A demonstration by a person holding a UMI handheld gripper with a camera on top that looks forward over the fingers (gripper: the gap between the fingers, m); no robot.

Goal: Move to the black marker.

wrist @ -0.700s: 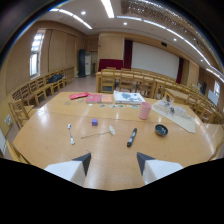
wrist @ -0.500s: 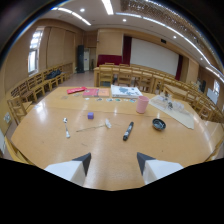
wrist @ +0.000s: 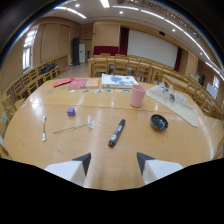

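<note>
The black marker (wrist: 116, 133) lies on the wooden table (wrist: 165, 152), pointing away from me at a slight slant. It rests just ahead of my gripper (wrist: 114, 162) and roughly in line with the gap between the two fingers. The fingers (wrist: 83, 161) are spread apart with nothing between them, so the gripper is open.
A pink cup (wrist: 137, 95) stands beyond the marker, with a small black dish (wrist: 158, 122) to its right. A purple cube (wrist: 71, 112), a spoon (wrist: 44, 129) and a thin stick (wrist: 70, 129) lie to the left. Papers and folders (wrist: 119, 81) sit at the far edge; chairs surround the table.
The view has swung left and dropped closer to the table. The marker now sits nearer and more centred ahead of the fingers.
</note>
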